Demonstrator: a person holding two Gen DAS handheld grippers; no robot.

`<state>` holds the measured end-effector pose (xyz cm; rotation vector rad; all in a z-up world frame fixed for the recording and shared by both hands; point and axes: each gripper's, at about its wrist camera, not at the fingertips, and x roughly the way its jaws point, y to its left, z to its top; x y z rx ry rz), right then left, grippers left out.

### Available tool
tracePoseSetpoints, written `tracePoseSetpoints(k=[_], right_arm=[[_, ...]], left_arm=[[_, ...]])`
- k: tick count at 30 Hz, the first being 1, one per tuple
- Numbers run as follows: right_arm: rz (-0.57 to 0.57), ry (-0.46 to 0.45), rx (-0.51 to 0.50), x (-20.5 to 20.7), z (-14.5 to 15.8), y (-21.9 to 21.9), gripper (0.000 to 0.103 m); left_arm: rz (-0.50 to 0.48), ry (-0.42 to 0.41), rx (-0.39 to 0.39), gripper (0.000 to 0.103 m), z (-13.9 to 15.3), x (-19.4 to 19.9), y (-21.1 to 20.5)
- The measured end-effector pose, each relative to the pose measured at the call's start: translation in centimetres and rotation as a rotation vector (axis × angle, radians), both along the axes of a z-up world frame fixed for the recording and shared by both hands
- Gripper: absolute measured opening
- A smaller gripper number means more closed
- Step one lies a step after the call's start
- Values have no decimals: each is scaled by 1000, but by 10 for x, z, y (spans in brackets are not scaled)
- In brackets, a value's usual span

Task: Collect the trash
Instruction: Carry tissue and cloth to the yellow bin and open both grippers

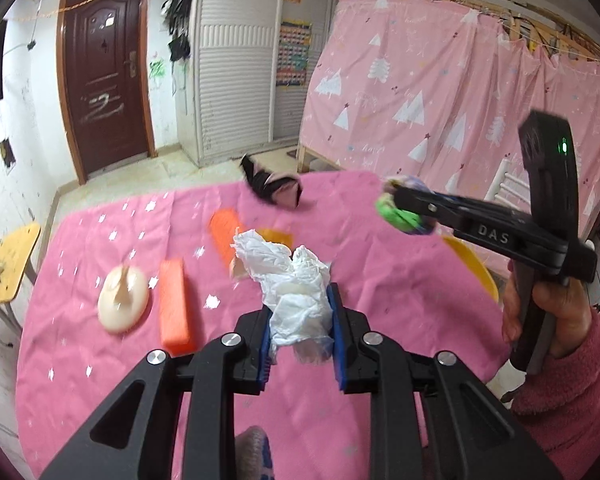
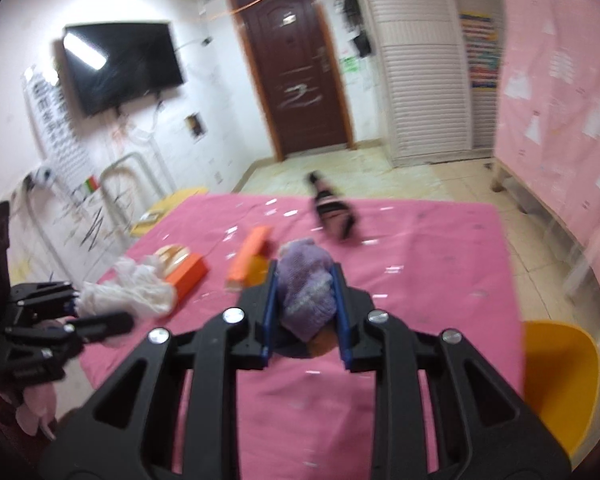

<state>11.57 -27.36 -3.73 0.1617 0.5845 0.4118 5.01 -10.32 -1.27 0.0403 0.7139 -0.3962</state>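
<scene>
My left gripper (image 1: 300, 320) is shut on a crumpled white tissue wad (image 1: 292, 280), held just above the pink-covered table (image 1: 100, 360). My right gripper (image 2: 305, 300) is shut on a purple knitted wad (image 2: 306, 288) that fills the gap between its blue pads. From the left wrist view the right gripper (image 1: 400, 204) hangs over the table's far right, and the wad (image 1: 404, 218) there shows purple and green. The right wrist view shows the left gripper (image 2: 112, 314) at the left edge with the white wad (image 2: 132, 288).
On the cloth lie two orange boxes (image 1: 174, 304) (image 1: 224, 232), a cream round object (image 1: 122, 300) and a black-and-pink item (image 1: 274, 188) at the far edge. A yellow chair (image 2: 556, 380) stands at the table's right. A person's hand in a pink sleeve (image 1: 560, 360) holds the right gripper.
</scene>
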Motion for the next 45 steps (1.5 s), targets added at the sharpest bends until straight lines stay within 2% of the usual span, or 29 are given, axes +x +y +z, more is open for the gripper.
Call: tracePoseSetpoints(k=[7,13,20,23,31,34,41,45], right_arm=[[-222,-14,32,-8,-6,-82,24],[-338,-17,52,-17,-12,-136,24],[-449,3,39,-23,-29,-178,24],[-473,20,38,-22,-36,-188,24],[-530,64,41,-16,-55,-215,37],[-545,76,70,-15,-61,-226,43],[-585,74,108,-19,-63,-244,43],[-620,67,138,-24,-64,-259,50]], left_arm=[[-54,-33,-18,16,18,21,-45],[-129,-34,-28,16,26,33,-94],[-226,-11,-35,16,28,45,-157],[-252,-9,-31,16,29,48,-179],[-295,11,15,16,14,54,-220],[-300,24,26,16,9,59,-234],[-327,74,40,16,-5,70,-270],[-341,100,46,16,-14,76,-289]])
